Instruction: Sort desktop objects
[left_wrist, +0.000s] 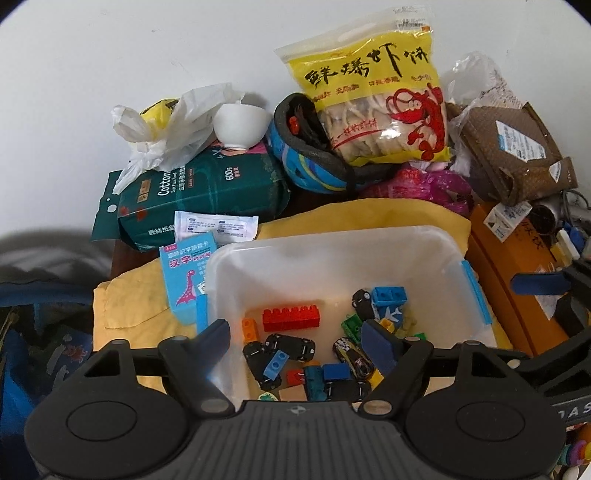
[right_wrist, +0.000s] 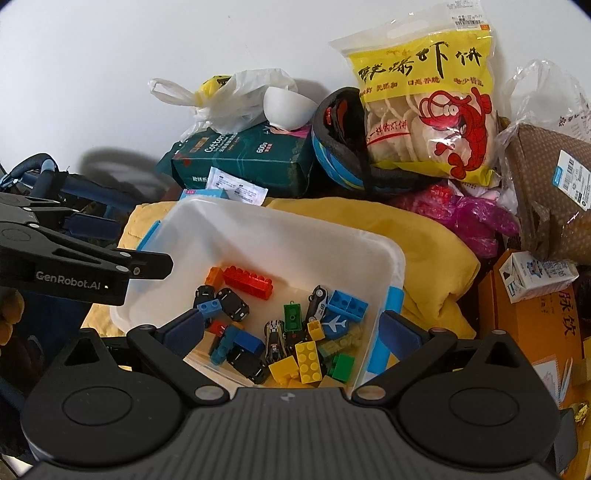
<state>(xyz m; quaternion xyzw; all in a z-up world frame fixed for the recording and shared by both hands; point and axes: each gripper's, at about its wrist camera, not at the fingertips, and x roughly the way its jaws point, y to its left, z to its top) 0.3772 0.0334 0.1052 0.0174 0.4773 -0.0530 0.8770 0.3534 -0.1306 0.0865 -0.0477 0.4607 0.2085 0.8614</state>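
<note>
Both grippers hover over a clear plastic bin (left_wrist: 332, 254) that sits on a yellow cloth (left_wrist: 354, 218). The left gripper (left_wrist: 299, 343) has its jaws spread wide and holds nothing; the right gripper (right_wrist: 291, 328) is likewise wide open and empty, one finger on each side of the bin's near end.

By the look of it the sorting is partly done. The bin already holds the small toys: a long red brick (left_wrist: 291, 317), blue bricks (right_wrist: 347, 304), yellow bricks (right_wrist: 308, 360), green bricks (right_wrist: 293, 317), toy cars (right_wrist: 275, 339) and black car-shaped pieces (left_wrist: 291, 347).

Much remains outside. At 12 o'clock from the bin stand a shrimp cracker bag (left_wrist: 373, 99) and a blue helmet (left_wrist: 306, 155); at 10 o'clock lie a green cotton pack (left_wrist: 207, 188) with a white bowl (left_wrist: 240, 123) and a white plastic bag (left_wrist: 173, 122) on it, plus a dinosaur card box (left_wrist: 184, 280) touching the bin's left wall. At 2 o'clock sit a brown parcel (left_wrist: 513, 151) and an orange box (left_wrist: 517, 280).

The grippers' own bodies cover the bin's near edge, the table is buried, and the dark heap at 9 o'clock is too blurred to name
</note>
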